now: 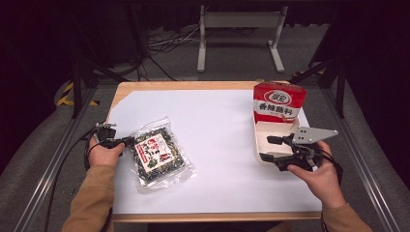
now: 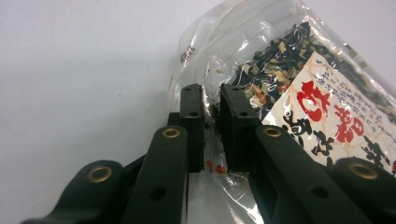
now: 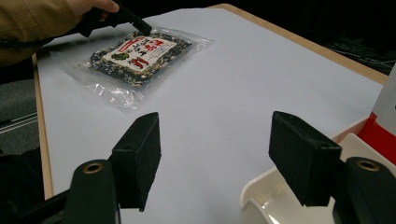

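White sheet (image 1: 222, 145) laid over wooden tabletop (image 1: 145, 86); dark floor, cables and metal frame legs beyond. Clear plastic snack bag (image 1: 157, 153) lying flat near left edge of sheet, printed label up, dark and pale dried pieces inside. Open white carton (image 1: 270, 137) with red printed flap standing at right side, well apart from bag.

Left gripper (image 2: 211, 126) at bag's near-left border, jaws nearly together, pinching clear film at the seam with only a narrow gap left. Right gripper (image 3: 212, 156) held low just beside carton's rim, jaws spread wide, nothing between them.

Handling judged: bag light, limp and slick; film likely to crumple and slide, contents loose and liable to shift or crush if squeezed across the middle. Best hold at flat sealed margin or corner, clear of contents, as now taken. Sag expected on lifting from one edge; a second hold on the opposite margin advisable.
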Demonstrator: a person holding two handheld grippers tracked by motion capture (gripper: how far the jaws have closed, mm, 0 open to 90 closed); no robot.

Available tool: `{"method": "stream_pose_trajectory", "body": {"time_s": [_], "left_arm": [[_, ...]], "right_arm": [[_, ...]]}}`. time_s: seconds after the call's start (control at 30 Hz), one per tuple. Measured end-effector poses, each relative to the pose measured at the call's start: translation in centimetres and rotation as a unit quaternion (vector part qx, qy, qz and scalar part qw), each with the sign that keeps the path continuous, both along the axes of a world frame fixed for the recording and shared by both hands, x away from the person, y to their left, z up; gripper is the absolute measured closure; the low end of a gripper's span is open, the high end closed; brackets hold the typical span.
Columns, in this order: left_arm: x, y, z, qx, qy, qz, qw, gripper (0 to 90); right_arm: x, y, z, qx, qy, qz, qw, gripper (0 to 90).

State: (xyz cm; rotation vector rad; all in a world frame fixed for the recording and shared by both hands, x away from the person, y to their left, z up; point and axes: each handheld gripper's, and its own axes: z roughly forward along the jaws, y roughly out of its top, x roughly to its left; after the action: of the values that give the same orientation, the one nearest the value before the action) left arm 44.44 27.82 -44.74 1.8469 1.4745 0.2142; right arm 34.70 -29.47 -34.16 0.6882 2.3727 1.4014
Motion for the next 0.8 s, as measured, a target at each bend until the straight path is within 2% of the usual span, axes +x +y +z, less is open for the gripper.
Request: {"method": "stream_pose_trajectory", "body": {"time_s": [0.03, 0.13, 0.27, 0.37, 0.53, 0.6, 0.73, 0.77, 0.8], "left_arm": [[0.0, -0.1, 0.1, 0.007, -0.002, -0.001, 1.0000, 81.1], [0.0, -0.1, 0.3, 0.003, 0.003, 0.002, 1.0000, 81.7], [0.0, -0.1, 0.7, 0.000, -0.004, 0.000, 1.0000, 82.2], [-0.3, 0.2, 1.3, -0.021, -0.024, -0.001, 0.9995, 82.2], [-1.1, 0.5, 3.1, -0.036, -0.052, -0.006, 0.9980, 82.6], [-1.5, 0.5, 4.1, -0.034, -0.067, -0.013, 0.9971, 82.7], [-2.4, 0.3, 6.0, -0.042, -0.093, -0.023, 0.9945, 82.9], [-2.4, 0.3, 6.0, -0.042, -0.093, -0.023, 0.9945, 82.9], [-2.9, 0.1, 6.9, -0.047, -0.107, -0.026, 0.9928, 82.9]], "right_arm": [[0.0, 0.0, 0.0, 0.000, 0.000, 0.000, 1.0000, 33.8], [0.0, -0.1, -0.1, -0.001, 0.002, -0.001, 1.0000, 33.9], [-0.1, -0.2, 0.0, 0.000, 0.000, -0.003, 1.0000, 34.0], [-0.1, -0.3, 0.0, 0.001, -0.001, -0.005, 1.0000, 34.0], [-0.1, -0.4, 0.1, 0.002, -0.002, -0.007, 1.0000, 33.9], [0.0, -0.4, 0.1, 0.002, -0.001, -0.007, 1.0000, 33.9], [0.0, -0.4, 0.1, 0.002, -0.002, -0.007, 1.0000, 33.8], [0.0, -0.3, 0.1, 0.002, -0.002, -0.006, 1.0000, 33.7], [0.0, -0.3, 0.1, 0.002, -0.002, -0.006, 1.0000, 33.7]]}}
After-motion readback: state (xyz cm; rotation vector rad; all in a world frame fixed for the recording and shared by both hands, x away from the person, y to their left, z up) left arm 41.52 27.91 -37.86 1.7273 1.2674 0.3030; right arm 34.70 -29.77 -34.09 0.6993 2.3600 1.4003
